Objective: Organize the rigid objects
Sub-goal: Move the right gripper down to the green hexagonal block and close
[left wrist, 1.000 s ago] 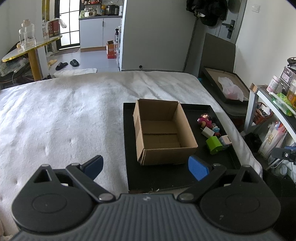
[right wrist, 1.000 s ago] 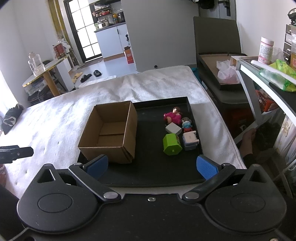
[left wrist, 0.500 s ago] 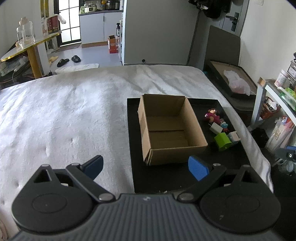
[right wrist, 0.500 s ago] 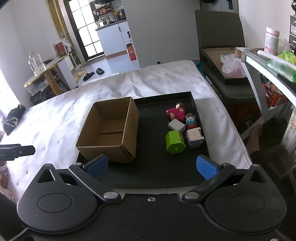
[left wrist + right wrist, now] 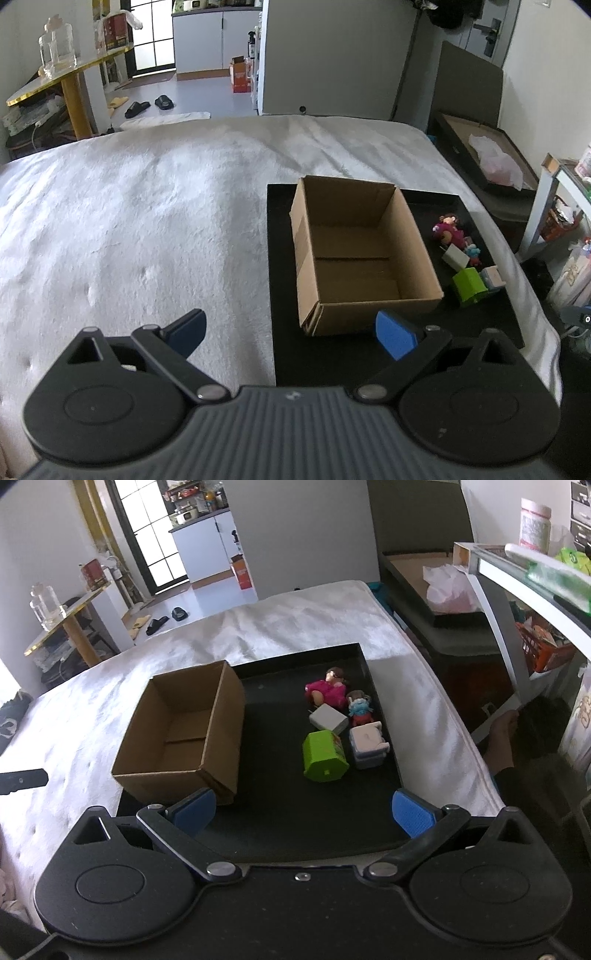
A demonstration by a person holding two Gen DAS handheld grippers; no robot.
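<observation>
An open, empty cardboard box [image 5: 181,734] [image 5: 354,254] stands on the left part of a black tray [image 5: 273,775] [image 5: 280,258] on a white bed. Right of the box lie small toys: a green block [image 5: 324,756] [image 5: 468,286], a white block [image 5: 328,717], a white and grey toy [image 5: 369,746], a pink doll [image 5: 327,690] [image 5: 448,229] and a small blue and red figure [image 5: 359,707]. My right gripper [image 5: 303,810] is open and empty, above the tray's near edge. My left gripper [image 5: 290,332] is open and empty, near the box's front left.
The white bed cover [image 5: 129,229] stretches left of the tray. A dark box with a plastic bag [image 5: 447,590] and a white shelf unit [image 5: 517,602] stand right of the bed. A yellow side table [image 5: 66,74] is at the back left.
Both grippers have moved a little closer to the tray; the box and toys look larger. Both stayed open. Nothing on the tray moved.
</observation>
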